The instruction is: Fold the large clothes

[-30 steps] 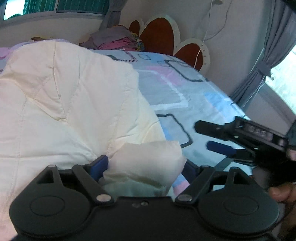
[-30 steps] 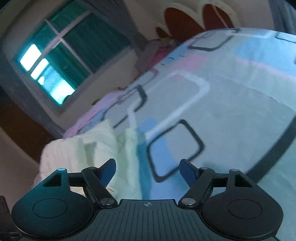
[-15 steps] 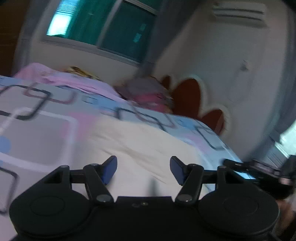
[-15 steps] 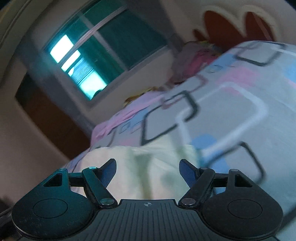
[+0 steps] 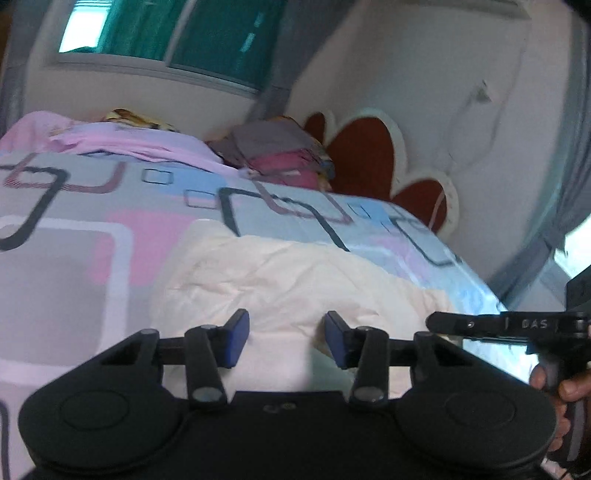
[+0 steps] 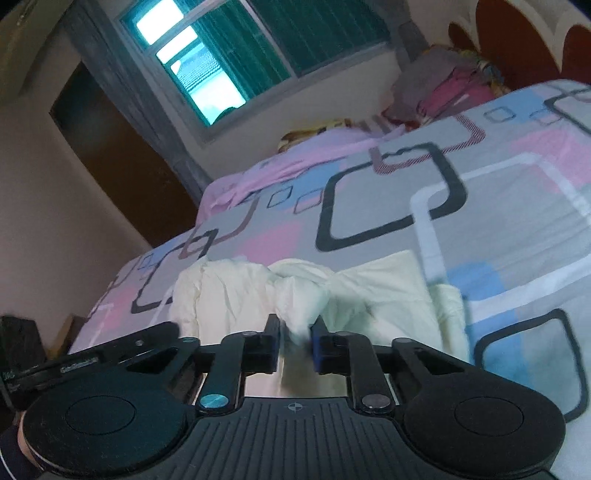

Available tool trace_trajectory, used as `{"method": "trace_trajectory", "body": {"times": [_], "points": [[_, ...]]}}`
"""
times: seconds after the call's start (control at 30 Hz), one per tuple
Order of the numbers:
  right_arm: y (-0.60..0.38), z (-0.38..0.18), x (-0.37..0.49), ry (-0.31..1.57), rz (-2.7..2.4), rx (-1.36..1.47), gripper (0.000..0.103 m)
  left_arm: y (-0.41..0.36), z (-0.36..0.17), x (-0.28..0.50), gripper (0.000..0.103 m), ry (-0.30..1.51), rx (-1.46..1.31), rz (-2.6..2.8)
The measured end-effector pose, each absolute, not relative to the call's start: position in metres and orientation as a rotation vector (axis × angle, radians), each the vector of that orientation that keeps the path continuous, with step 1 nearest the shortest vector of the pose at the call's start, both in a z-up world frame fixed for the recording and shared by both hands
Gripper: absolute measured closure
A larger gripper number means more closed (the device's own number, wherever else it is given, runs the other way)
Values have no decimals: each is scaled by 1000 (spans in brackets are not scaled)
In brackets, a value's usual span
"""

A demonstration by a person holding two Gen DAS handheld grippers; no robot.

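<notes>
The left wrist camera sits low behind the left claw [image 5: 286, 339], close above the bed [image 5: 66, 258], and faces along it toward the headboard [image 5: 364, 157] and window [image 5: 177, 31]. The right claw [image 5: 480, 325] enters at its right edge.

The right wrist camera sits just as low behind the right claw [image 6: 295, 341], tilted upward and rolled, so the bed [image 6: 498, 229] slopes across the frame; it faces the window [image 6: 236, 55] and a dark door [image 6: 110, 155]. The left claw's body [image 6: 103, 354] shows at its left edge.

Both views share the cream garment [image 5: 295, 273] [image 6: 369, 291] — right in front of each lens — the patterned bed, the clothes pile [image 5: 280, 151] [image 6: 450, 81] and the window.
</notes>
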State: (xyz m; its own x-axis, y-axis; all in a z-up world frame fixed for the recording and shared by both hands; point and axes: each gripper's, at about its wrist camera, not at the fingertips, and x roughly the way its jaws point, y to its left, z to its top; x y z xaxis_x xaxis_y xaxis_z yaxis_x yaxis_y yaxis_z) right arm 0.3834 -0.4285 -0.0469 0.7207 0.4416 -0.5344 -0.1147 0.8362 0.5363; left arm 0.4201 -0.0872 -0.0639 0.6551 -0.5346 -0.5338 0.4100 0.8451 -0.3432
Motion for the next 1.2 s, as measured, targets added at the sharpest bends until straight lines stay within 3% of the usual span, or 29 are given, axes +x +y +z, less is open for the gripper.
{"method": "trace_trajectory", "body": {"times": [0.13,0.47,0.67,0.7,0.77,0.8,1.1,1.17,1.2], "points": [[-427,-59,377,740,214,422,88,-113,-74,431,60,704,-143,-579],[-446,-129,394,859,164,544,88,-152,-115,450,58,804,-35,-561],[-449,-121,399,880,165,505,87,-155,-112,451,58,836,-1,-558],[-450,-111,395,866,150,491,83,-153,-106,448,58,835,0,-557],[-453,-87,382,803,154,459,47,-144,-88,435,57,807,-27,-562],[-453,-77,374,769,169,442,46,-138,-80,425,57,779,-33,-576],[-422,-38,309,761,326,309,47,-100,-54,325,57,695,-8,-588],[-416,-46,298,795,333,284,61,-99,-58,310,57,702,10,-582],[-414,-52,293,810,331,271,63,-99,-61,304,57,717,20,-579]]}}
